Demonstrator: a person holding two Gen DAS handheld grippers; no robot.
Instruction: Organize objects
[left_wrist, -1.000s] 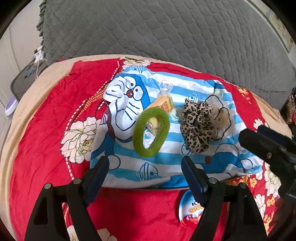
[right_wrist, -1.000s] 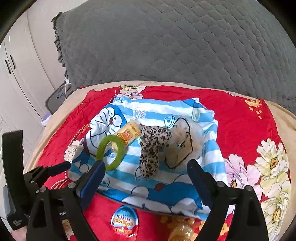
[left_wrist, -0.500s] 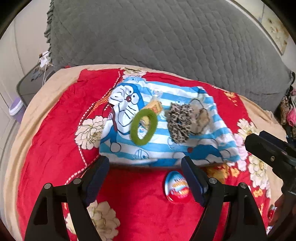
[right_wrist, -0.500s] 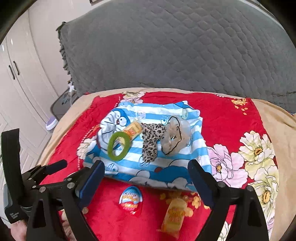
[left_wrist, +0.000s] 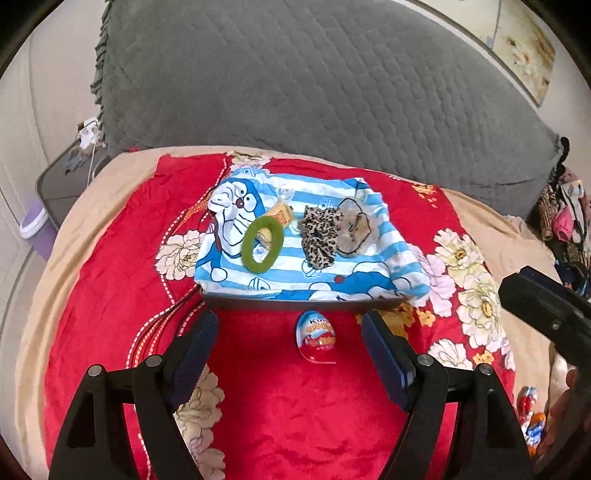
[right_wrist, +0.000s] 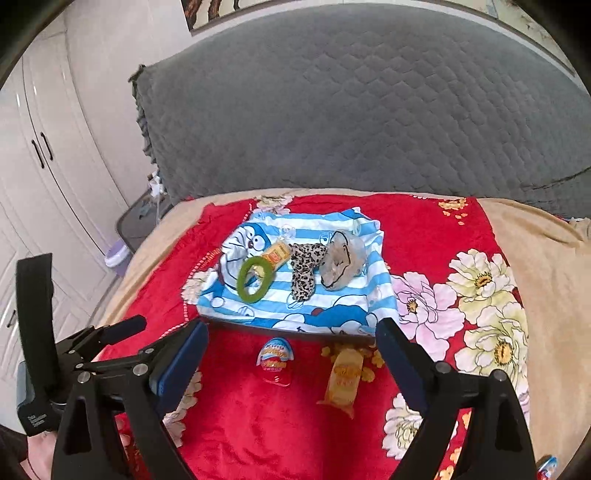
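On the red floral bedspread (left_wrist: 122, 280), behind which we're seeing a grey quilted cushion (right_wrist: 369, 110), a blue-striped cartoon cloth (left_wrist: 354, 273) is carrying a green fuzzy ring (left_wrist: 262, 244), leopard-print scrunchie (left_wrist: 320, 236), beige sheer scrunchie (left_wrist: 354, 226) and yellow snack packet (left_wrist: 282, 213). We're holding left gripper (left_wrist: 288, 349) and right gripper (right_wrist: 291, 362) spread, empty. A foil-wrapped chocolate egg (right_wrist: 275, 356) and yellow wrapped candy (right_wrist: 344, 376) are lying just before the cloth.

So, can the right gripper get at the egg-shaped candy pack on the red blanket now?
Probably yes. The right gripper is open, and the egg-shaped candy pack lies bare between its fingers, nothing covering it.
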